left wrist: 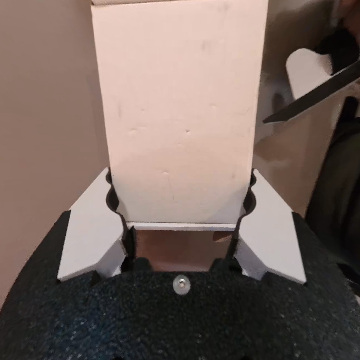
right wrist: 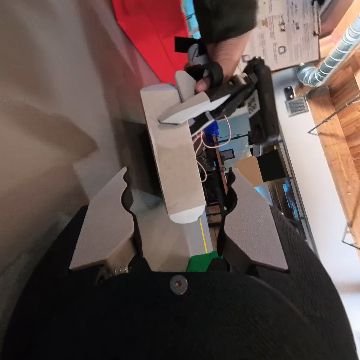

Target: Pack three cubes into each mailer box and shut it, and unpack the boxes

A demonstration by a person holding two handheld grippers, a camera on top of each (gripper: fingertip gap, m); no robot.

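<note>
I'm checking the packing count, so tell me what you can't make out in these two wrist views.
- Cubes: none visible. The mailer box hides its inside behind white walls in both views.
- Box's far end: cut off by the left view's top edge.
- Dark-and-white shape: too blurred to identify, and clipped by the left view's right edge.
- Green thing: mostly hidden behind the right gripper body in the right view.

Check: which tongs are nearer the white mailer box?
Left. The left tongs grip the white mailer box across its width; the right tongs stand open around its rounded end, gaps on both sides.
</note>
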